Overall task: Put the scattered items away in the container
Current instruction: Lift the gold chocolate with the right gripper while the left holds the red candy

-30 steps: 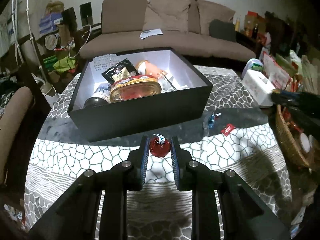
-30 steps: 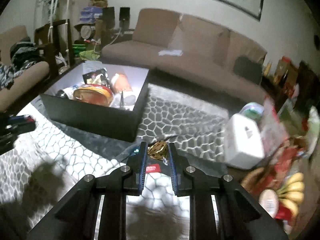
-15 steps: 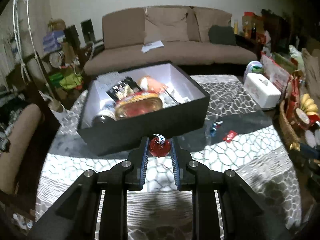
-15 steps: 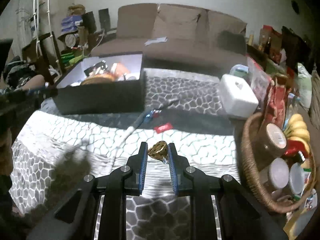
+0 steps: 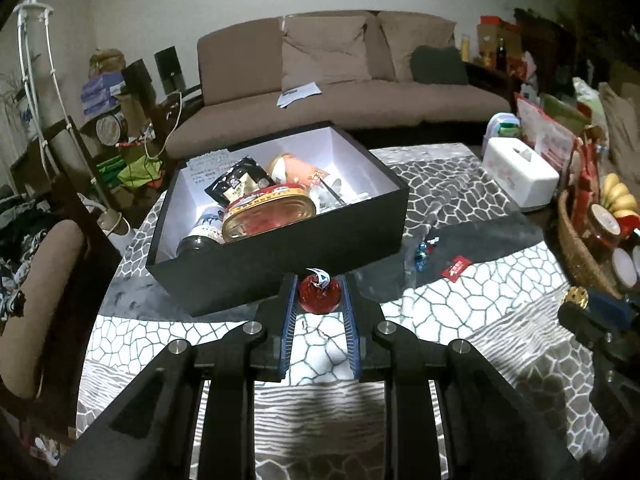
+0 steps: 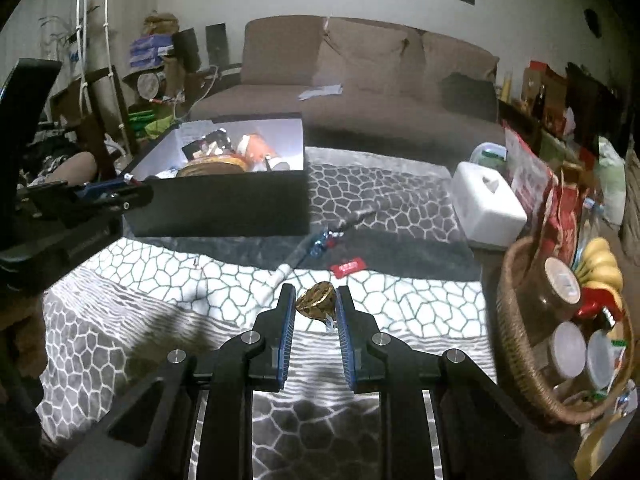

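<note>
Both were mid-carry: the left claw (image 5: 319,294) clamped a red candy (image 5: 319,298) just short of the box (image 5: 280,252), the right claw (image 6: 316,306) a gold one (image 6: 314,305) farther back — next, lift over the wall and let go.

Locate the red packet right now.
The red packet lies flat on the dark band of the table cloth, just right of the blue candy, between the black box and the white tissue box.

L gripper (image 5: 319,294) & R gripper (image 6: 316,306): both angled down, jaws clamped, each pinching something small.
</note>
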A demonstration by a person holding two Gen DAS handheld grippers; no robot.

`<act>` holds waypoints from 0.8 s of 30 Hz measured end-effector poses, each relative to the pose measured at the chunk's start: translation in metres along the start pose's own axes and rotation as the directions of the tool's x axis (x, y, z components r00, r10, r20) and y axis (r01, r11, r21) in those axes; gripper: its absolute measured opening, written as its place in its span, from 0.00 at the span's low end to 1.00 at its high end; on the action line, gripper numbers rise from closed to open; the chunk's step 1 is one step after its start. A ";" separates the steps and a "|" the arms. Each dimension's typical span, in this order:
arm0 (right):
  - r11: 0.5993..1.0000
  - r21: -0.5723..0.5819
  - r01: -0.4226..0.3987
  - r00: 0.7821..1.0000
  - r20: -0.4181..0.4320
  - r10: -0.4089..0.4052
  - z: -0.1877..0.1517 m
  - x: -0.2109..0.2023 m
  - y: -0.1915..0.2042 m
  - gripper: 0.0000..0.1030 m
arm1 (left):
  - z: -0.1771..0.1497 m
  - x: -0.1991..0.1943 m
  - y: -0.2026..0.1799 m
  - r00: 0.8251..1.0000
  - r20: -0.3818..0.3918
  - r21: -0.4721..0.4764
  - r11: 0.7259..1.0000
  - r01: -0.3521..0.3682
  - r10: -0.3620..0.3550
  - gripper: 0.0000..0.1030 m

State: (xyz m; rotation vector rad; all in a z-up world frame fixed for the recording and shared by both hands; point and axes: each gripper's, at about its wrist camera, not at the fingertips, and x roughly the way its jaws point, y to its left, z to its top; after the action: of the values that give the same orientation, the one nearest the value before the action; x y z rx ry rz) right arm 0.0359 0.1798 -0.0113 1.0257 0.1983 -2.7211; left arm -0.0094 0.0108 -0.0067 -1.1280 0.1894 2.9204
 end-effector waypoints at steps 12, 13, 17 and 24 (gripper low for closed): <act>1.000 -0.013 0.029 0.999 0.046 -0.028 0.005 -0.035 0.012 0.19 | 0.013 -0.030 -0.004 0.995 0.091 -0.018 0.999 0.036 -0.035 0.19; 1.000 -0.012 0.026 0.998 0.053 -0.025 0.005 -0.037 0.013 0.19 | 0.015 -0.034 -0.003 0.994 0.104 -0.027 0.999 0.040 -0.037 0.19; 1.000 -0.004 0.027 0.997 0.070 -0.027 0.002 -0.045 0.011 0.19 | 0.021 -0.048 0.004 0.987 0.143 -0.068 0.994 0.080 -0.070 0.19; 0.998 0.006 0.066 0.993 0.099 -0.067 0.008 -0.082 0.015 0.19 | 0.021 -0.065 0.022 0.981 0.172 -0.099 0.989 0.106 -0.088 0.19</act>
State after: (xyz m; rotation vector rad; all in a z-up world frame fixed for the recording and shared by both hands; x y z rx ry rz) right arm 0.0946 0.1775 0.0480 0.8966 0.2157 -2.8245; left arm 0.0230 -0.0057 0.0547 -0.8690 -0.0250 2.9486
